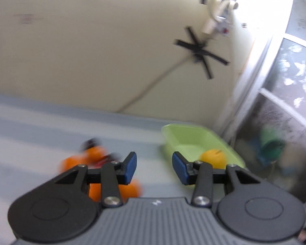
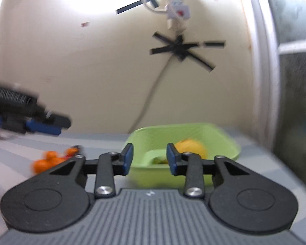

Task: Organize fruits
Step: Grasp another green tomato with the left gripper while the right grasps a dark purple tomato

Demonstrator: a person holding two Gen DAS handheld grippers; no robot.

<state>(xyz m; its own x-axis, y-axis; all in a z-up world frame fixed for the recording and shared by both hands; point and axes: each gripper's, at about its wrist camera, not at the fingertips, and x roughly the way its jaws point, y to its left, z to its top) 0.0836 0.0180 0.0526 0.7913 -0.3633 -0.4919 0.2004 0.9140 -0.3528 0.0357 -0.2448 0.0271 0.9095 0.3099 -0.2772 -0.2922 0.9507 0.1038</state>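
Left gripper [image 1: 154, 166]: jaws stand apart with a clear gap, blue pads [image 1: 131, 167] facing each other, nothing between them. Through the gap only the grey striped tabletop [image 1: 30, 126] shows.

Loose oranges [image 1: 91, 157], blurred, lie on the table to the left of the left jaw and partly behind and under it; one more orange patch shows below the left finger linkage. Something dark and a bit of red sits among them, too smeared to identify. None of this fruit is inside the jaw gap.

Green tray [image 1: 173, 140] sits on the table ahead and to the right of the left gripper, against the corner by the window frame. One orange [image 1: 213, 156] lies in it, just beyond the right jaw's tip, not touching it as far as I can tell.

Right gripper [image 2: 150, 159]: jaws likewise parted, pads [image 2: 128, 159] not pressing on anything. The gap frames the near wall and inside of the green tray [image 2: 224, 138]. A yellow-orange fruit [image 2: 193, 146] lies in the tray, up and to the right of the right jaw, outside the gap; something small and yellowish lies low in the tray beside that jaw, unclear.

From the right wrist view, the pile of oranges [image 2: 47, 160] lies on the table well left of the tray, beside the left linkage. The left gripper [image 2: 44, 124] comes in from the left edge above that pile, blurred.

Cream wall with black tape crosses [image 2: 183, 47] behind.
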